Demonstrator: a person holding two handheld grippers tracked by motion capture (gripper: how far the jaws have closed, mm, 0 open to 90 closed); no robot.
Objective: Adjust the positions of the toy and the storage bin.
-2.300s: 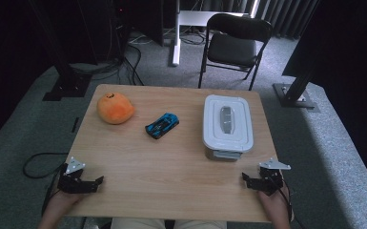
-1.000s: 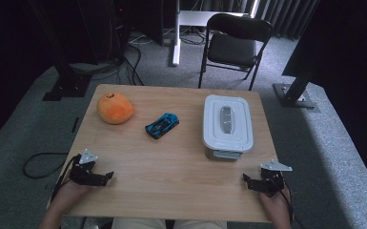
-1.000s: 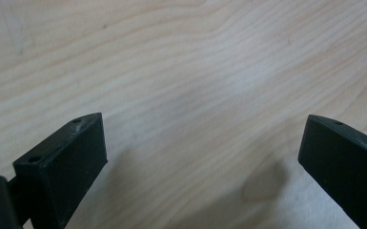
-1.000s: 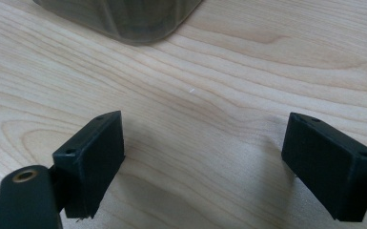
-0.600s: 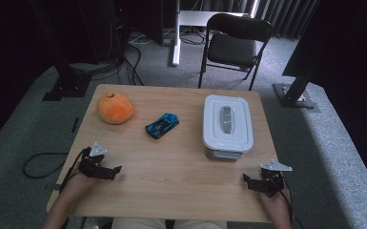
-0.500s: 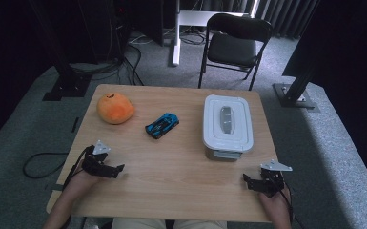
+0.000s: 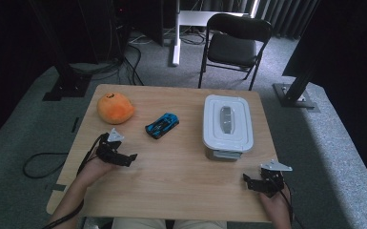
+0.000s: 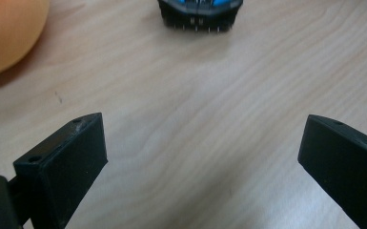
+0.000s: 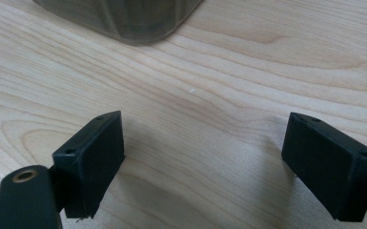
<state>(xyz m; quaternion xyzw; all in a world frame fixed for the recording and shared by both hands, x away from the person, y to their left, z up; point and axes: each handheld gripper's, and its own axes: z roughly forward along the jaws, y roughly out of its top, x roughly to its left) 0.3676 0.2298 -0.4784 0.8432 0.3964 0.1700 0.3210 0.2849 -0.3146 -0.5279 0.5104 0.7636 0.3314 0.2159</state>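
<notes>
- The left gripper (image 7: pixel 129 159) is wide apart and empty; the car (image 7: pixel 162 125) sits straight ahead, long side toward the bench's far-right corner.
- The right gripper (image 7: pixel 246 180) is wide apart too, at the near edge.

Nothing here can be read: no lettering, number, brand or sign shows on anything on the wooden table (image 7: pixel 181 162). The lid of the white container (image 7: pixel 227 122) is plain apart from a grey oval patch in its middle, too small and blurred to tell if anything is printed there. The blue toy car (image 7: pixel 162 125), to the left of the container, shows no legible marking, even close up from the left gripper view, where its dark end (image 8: pixel 200 12) shows just small pale specks
</notes>
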